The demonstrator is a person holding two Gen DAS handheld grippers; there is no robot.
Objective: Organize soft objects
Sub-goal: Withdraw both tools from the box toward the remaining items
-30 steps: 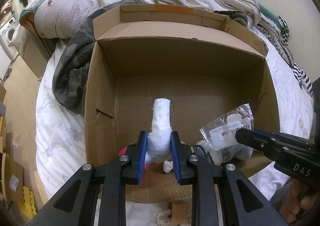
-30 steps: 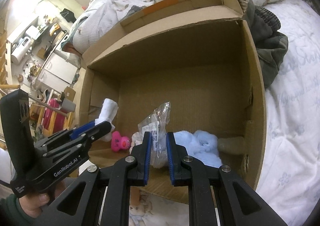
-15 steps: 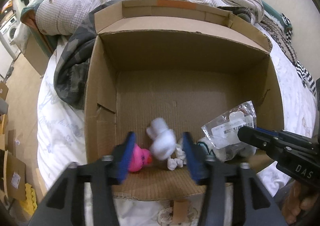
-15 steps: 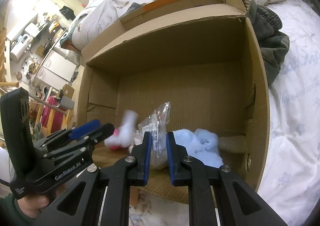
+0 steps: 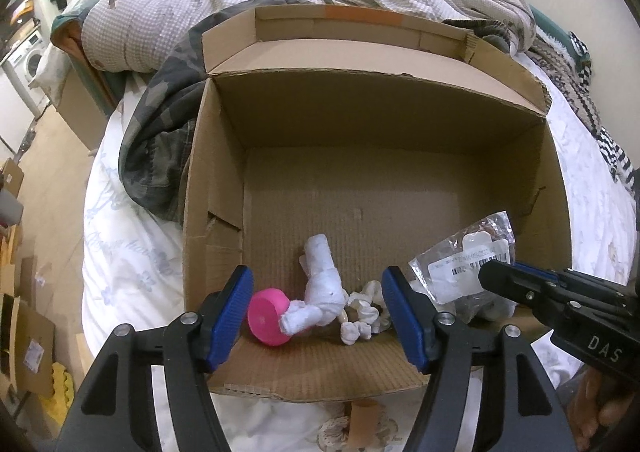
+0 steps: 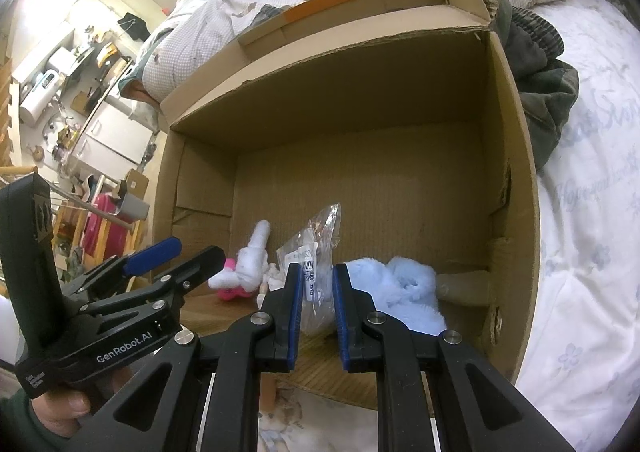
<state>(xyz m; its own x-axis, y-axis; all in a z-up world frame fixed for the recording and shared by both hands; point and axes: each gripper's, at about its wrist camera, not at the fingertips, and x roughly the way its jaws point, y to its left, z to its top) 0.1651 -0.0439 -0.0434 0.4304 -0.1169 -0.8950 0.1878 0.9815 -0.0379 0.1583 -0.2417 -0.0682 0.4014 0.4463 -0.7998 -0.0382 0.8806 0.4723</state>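
Cardboard box (image 5: 216,188) on the bed (image 5: 132,264) holds a white rolled sock (image 5: 322,286) lying free beside a pink toy (image 5: 266,316), between the opening jaws of the left hand-held gripper (image 5: 318,316). Right hand-held gripper (image 6: 316,292) pinches a clear plastic bag (image 6: 316,252); blue plush (image 6: 404,292) lies right.

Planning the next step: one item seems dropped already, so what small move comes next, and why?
Probably open the right gripper: it is shut on the plastic bag over the cardboard box, while the white roll already lies free between the opening left gripper.
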